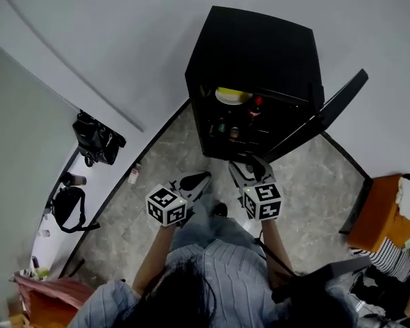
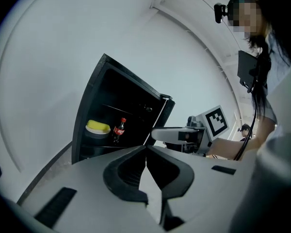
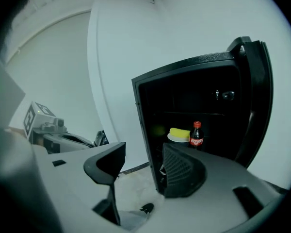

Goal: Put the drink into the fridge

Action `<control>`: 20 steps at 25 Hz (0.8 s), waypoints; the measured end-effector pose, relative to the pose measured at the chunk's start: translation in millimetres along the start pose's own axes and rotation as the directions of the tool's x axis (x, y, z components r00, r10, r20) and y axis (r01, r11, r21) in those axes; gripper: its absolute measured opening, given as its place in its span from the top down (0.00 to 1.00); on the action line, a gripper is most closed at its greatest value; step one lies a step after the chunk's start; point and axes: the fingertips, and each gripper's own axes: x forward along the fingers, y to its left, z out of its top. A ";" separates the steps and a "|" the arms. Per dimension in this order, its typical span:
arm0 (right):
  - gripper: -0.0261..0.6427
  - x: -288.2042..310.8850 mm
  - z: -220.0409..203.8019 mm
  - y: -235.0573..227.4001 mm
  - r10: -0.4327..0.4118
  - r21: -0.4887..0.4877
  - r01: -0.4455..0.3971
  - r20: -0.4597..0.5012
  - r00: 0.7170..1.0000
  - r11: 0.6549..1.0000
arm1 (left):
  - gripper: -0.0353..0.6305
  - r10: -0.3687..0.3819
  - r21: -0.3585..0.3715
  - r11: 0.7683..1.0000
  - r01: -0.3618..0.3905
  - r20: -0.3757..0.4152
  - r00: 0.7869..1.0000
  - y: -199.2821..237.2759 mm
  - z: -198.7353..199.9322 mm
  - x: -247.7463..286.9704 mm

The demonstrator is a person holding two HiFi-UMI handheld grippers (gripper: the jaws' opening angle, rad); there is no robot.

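Left gripper [image 2: 146,148]: jaws pressed together, nothing in them. Right gripper [image 3: 143,155]: jaws spread, empty, floor [image 3: 131,186] showing through the gap. Both are side by side in front of the fridge [image 1: 260,46], with its door [image 1: 331,108] open beyond the right gripper. Drink bottle [image 3: 196,135] is ahead of both, upright on a fridge shelf, just beside a yellow-topped bowl [image 3: 179,134].

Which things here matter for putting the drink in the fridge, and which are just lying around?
Job: fridge, its open door, cola bottle inside.
Lying about: black bag by the wall, small bottle on the floor, yellow-topped dish inside the fridge.
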 end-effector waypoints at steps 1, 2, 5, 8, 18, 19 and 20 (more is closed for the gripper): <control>0.59 -4.5 -2.7 4.6 0.016 0.014 -0.016 -0.001 1.000 1.000 | 0.93 0.000 0.004 1.000 0.000 -0.002 1.000 -4.3 -0.9 -1.3; 0.59 -8.6 -5.5 8.8 0.030 0.024 -0.029 -0.004 1.000 0.999 | 0.93 0.000 0.009 1.000 0.000 -0.005 1.000 -8.7 -2.0 -2.4; 0.59 -16.6 -10.2 22.9 0.057 0.030 -0.057 -0.019 0.998 0.998 | 0.93 0.000 0.017 1.000 0.000 -0.006 1.000 -17.3 -4.5 -7.1; 0.62 -20.2 -7.8 36.3 0.061 0.021 -0.061 -0.011 0.998 0.998 | 0.93 -0.007 0.010 1.000 0.007 0.001 1.000 -19.4 -7.9 -11.8; 0.77 -23.9 4.2 44.6 -0.012 -0.089 0.014 0.023 1.000 0.996 | 0.93 -0.013 0.035 0.999 0.013 0.017 1.000 -19.8 -0.7 -28.8; 0.78 -24.6 6.7 45.5 -0.021 -0.093 0.024 0.033 0.999 0.995 | 0.93 -0.015 0.039 0.999 0.014 0.016 1.000 -19.6 -0.4 -33.3; 0.78 -25.6 8.7 47.4 -0.027 -0.090 0.031 0.043 0.999 0.995 | 0.93 -0.017 0.041 0.999 0.017 0.016 1.000 -19.7 -0.8 -38.5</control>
